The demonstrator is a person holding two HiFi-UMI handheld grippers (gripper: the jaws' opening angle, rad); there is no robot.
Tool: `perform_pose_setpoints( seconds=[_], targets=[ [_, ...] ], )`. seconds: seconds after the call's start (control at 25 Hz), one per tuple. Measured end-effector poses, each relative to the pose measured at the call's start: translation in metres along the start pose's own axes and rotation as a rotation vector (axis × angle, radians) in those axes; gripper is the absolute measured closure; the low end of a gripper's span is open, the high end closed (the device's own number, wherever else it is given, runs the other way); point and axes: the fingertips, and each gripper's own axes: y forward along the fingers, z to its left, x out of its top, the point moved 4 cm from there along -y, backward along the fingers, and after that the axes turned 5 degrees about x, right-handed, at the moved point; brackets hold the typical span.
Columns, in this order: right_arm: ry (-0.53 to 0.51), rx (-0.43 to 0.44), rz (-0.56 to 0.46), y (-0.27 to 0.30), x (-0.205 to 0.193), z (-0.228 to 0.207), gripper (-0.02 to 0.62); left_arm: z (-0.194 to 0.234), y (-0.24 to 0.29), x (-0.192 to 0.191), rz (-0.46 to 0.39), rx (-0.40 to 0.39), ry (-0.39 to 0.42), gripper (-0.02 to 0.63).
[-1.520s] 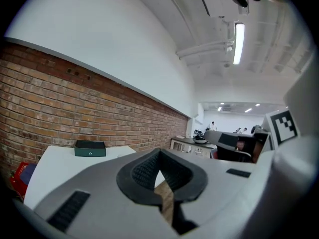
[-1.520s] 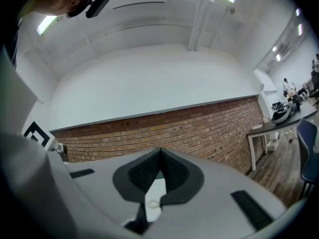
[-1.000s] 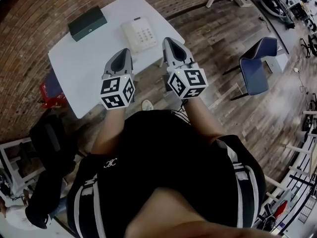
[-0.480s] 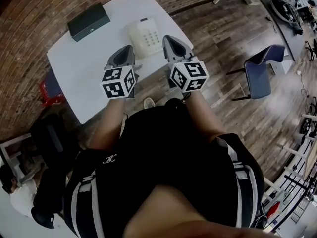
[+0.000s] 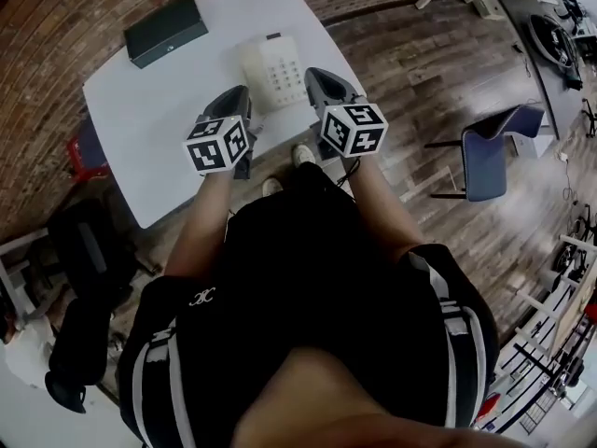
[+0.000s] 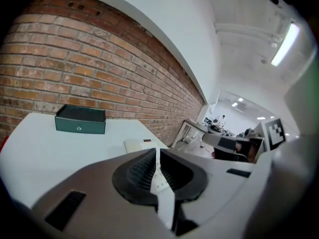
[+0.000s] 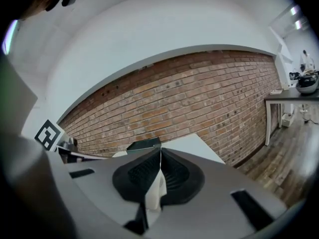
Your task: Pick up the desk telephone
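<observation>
A cream desk telephone [image 5: 269, 67] lies on the white table [image 5: 149, 129], near its right-hand edge. In the left gripper view the telephone [image 6: 141, 144] shows just beyond the jaws. My left gripper [image 5: 237, 98] is shut and empty, over the table just short of the phone's left near corner. My right gripper [image 5: 318, 77] is also shut and empty, at the table's edge right of the phone. The left gripper's [image 6: 155, 157] pads meet in its own view. The right gripper's [image 7: 160, 156] pads meet too, pointing toward the brick wall.
A dark green box [image 5: 166, 29] sits at the table's far side; the same green box [image 6: 80, 119] stands before the brick wall. A blue chair [image 5: 489, 152] stands on the wood floor to the right. A red object [image 5: 82, 146] and a black bag [image 5: 86, 250] lie left of the table.
Both grippers have sunk and moved forward toward the table, and now flank the telephone's near end. Both stay shut.
</observation>
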Motion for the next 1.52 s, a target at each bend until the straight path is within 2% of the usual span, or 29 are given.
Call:
perform_pose_setpoints(
  seconds=[0.08,0.24,0.36,0.48,0.76,1.0,1.24,1.52],
  targets=[
    [0.003,0.002,0.038,0.009,-0.005,-0.014,0.595,0.004,0.013,-0.005,0.032,-0.023,-0.08,0.587],
    [0.04,0.04,0.11,0.032,-0.016,-0.042,0.584,0.009,0.036,-0.011,0.094,-0.081,-0.224,0.486],
    [0.12,0.061,0.155,0.051,-0.028,-0.062,0.545,0.017,0.051,-0.018,0.121,-0.065,-0.239,0.424],
    [0.179,0.072,0.199,0.067,-0.038,-0.08,0.535,0.026,0.068,-0.028,0.157,-0.038,-0.241,0.385],
    [0.192,0.081,0.294,0.102,-0.061,-0.105,0.496,0.042,0.1,-0.044,0.219,-0.017,-0.278,0.371],
    [0.213,0.108,0.36,0.124,-0.074,-0.114,0.474,0.055,0.118,-0.047,0.223,-0.031,-0.374,0.35],
    [0.202,0.125,0.4,0.14,-0.073,-0.117,0.469,0.061,0.133,-0.048,0.244,-0.051,-0.385,0.336],
    [0.335,0.129,0.443,0.146,-0.089,-0.128,0.463,0.06,0.148,-0.055,0.294,-0.101,-0.434,0.322]
  ],
)
